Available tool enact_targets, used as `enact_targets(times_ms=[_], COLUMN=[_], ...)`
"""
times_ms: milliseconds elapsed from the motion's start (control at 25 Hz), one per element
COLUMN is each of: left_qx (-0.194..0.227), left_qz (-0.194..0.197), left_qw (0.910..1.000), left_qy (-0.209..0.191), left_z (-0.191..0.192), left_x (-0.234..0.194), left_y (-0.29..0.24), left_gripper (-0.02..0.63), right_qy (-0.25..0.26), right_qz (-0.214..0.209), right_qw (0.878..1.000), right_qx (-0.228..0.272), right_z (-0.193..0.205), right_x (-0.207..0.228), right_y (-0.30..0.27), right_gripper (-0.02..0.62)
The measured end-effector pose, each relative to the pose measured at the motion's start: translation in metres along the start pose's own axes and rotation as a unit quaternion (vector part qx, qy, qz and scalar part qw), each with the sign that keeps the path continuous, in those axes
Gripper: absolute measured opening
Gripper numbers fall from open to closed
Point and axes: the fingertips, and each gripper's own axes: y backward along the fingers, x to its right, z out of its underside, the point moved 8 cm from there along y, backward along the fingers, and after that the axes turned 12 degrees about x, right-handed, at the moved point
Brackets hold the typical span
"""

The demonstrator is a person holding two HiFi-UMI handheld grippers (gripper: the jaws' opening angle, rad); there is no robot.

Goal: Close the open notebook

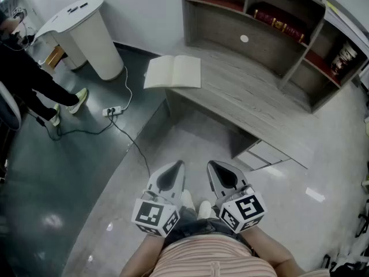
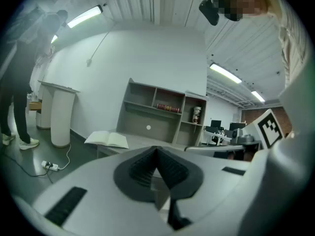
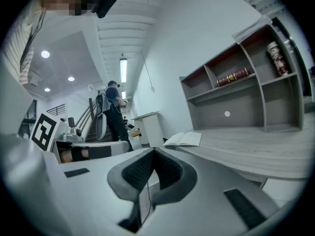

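Open notebook (image 1: 173, 72): lies flat, pages up, at the left end of the grey desk (image 1: 248, 97) | Left gripper (image 1: 177, 165): jaws together, nothing between them, well apart from the notebook | Right gripper (image 1: 212, 165): jaws together, empty, just beside the left gripper

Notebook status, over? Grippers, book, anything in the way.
Left gripper and right gripper both shut, empty, short of the grey wooden desk. White-paged notebook lies open at its left end, untouched. Nothing on it; black cable on floor, off left.
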Motion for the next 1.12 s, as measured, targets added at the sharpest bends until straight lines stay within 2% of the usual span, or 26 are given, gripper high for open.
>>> enact_targets(times_ms=[680,1120], left_qx=[-0.015,-0.008], left_qz=[-0.010,-0.013], left_qw=[0.9996,0.9997], left_qy=[0.021,0.018], left_z=[0.008,-0.001], left_x=[-0.023,-0.076], left_y=[0.003,-0.004], left_gripper=[0.012,0.011], right_qy=[-0.011,-0.012], right_qz=[0.017,0.022], right_qw=[1.000,1.000], right_qx=[-0.006,-0.015], right_z=[0.005,0.009], right_x=[0.000,-0.004], right_y=[-0.015,-0.064], right_gripper=[0.008,0.008])
